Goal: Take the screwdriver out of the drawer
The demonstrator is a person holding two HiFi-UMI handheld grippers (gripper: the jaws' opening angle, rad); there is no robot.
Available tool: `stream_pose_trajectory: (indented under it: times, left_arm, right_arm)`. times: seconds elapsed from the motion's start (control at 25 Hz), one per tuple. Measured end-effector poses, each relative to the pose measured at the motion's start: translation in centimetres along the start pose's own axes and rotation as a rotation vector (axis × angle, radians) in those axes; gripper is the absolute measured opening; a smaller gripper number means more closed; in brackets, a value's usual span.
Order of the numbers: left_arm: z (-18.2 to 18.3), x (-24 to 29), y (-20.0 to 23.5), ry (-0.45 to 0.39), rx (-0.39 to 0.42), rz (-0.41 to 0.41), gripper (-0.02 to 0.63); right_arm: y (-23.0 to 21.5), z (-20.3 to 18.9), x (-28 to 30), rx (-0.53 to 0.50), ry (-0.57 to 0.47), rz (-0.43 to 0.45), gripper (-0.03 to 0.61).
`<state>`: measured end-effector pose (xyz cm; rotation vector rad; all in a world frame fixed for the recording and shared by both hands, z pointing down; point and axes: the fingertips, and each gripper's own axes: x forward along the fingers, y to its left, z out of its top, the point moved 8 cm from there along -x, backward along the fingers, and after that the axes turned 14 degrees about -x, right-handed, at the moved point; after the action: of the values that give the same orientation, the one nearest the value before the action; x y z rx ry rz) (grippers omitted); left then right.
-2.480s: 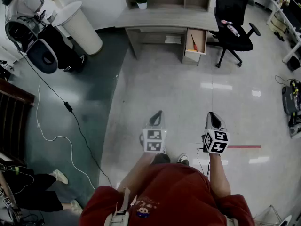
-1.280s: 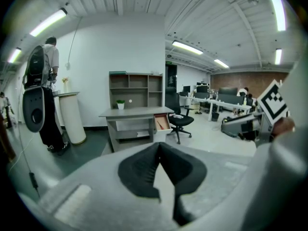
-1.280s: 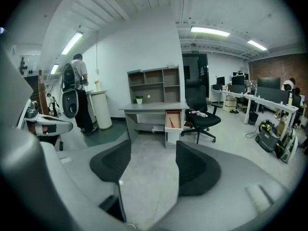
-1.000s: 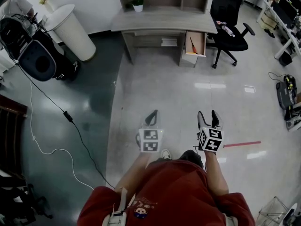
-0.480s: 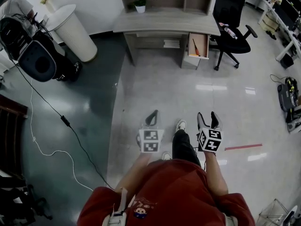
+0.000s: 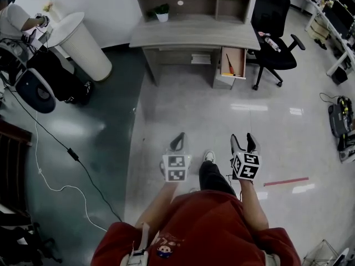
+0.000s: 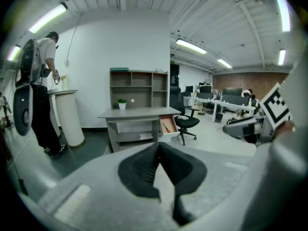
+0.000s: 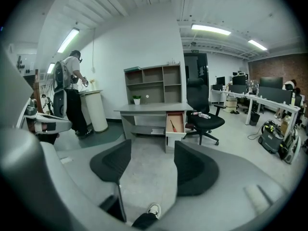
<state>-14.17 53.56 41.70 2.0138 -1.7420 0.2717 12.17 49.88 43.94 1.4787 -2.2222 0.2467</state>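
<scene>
Gaping right tongs (image 8: 152, 147), left tongs (image 7: 159, 146) pinched

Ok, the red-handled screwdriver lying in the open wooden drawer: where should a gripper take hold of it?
Probably its red handle, the thicker end of the screwdriver, lying toward the front of the drawer. Come from above: the tool lies flat in the open-topped drawer, so the open right gripper could straddle the handle crosswise.

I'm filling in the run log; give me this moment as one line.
stage: away from desk | left gripper: shut, empty | right gripper: open, empty | screwdriver: lying in open drawer, untouched
</scene>
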Motion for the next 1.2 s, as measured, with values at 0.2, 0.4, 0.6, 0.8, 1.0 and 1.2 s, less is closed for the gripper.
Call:
stream_pose_trajectory:
  times: [0.2,0.4,0.6,0.8,1.0,1.2]
  left_arm:
    - [3.6,4.7,0.0,0.004,-0.002,0.005,-0.002]
    - [7.0,9.9,-0.5,0.014,-0.001,0.007,-0.002]
    - [9.7,14.9,-1.1,0.027,-0.003,0.011,-0.003]
    - [11.7,19.9,-1.3,0.054,0.005,0.017,-0.002]
    - [13.4,24.8,-2.1,0.075,0.007,0.015,-0.002]
    - [15.1,29.5,-3.1,0.085,0.014,0.012,-0.002]
  right_arm:
    - [-2.8,3.4,4.7,-0.028,0.003,0.017,0.276]
    - [-6.1,6.0,9.1,-0.008,0.007,0.02,0.276]
    - [-9.2,7.3,13.2,0.004,0.029,0.033,0.276]
    - [-11.9,8.4,17.5,0.013,0.048,0.04,0.276]
    - [-14.9,9.3,21.5,0.027,0.062,0.048,0.276]
    - [-17.6,10.3,25.0,0.029,0.068,0.059,0.276]
